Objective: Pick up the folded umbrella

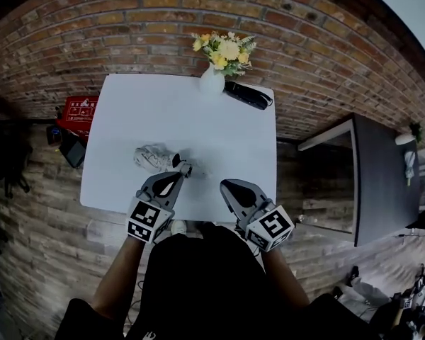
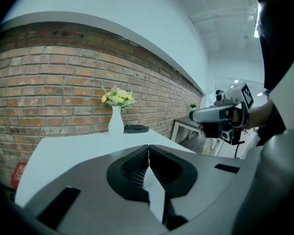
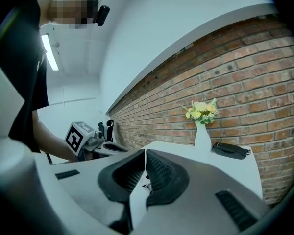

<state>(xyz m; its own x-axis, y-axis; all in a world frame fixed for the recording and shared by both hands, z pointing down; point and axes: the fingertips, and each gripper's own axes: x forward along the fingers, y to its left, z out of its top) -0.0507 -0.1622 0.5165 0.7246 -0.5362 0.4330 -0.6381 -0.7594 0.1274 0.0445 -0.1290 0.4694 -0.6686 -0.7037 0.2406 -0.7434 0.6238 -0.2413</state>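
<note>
The left gripper (image 2: 148,150) has its ribbed pads pressed together, with nothing between them. The right gripper (image 3: 145,153) is the same: jaws closed tip to tip, and empty. In the head view the left gripper (image 1: 176,178) and the right gripper (image 1: 227,185) sit side by side over the near part of the white table (image 1: 149,112), and both point toward the far edge. A crumpled pale bundle (image 1: 154,158) lies just beside the left gripper's tips.

The folded umbrella (image 1: 246,95) is black, short and compact. It lies flat and aslant at the table's far right corner, with a thin strap loop at its right end. Its left end is just beside the white vase (image 1: 212,82) of yellow flowers (image 1: 225,50). Its right end nearly reaches the table's right edge. Both gripper views show it low and dark to the right of the vase (image 2: 135,129) (image 3: 230,150).

Bare white tabletop stretches from the right gripper to the umbrella. A brick wall (image 1: 127,34) stands close behind the far edge. To the right, across a gap of wooden floor, stands a dark desk (image 1: 382,176), and a red box (image 1: 79,112) sits on the floor to the left.
</note>
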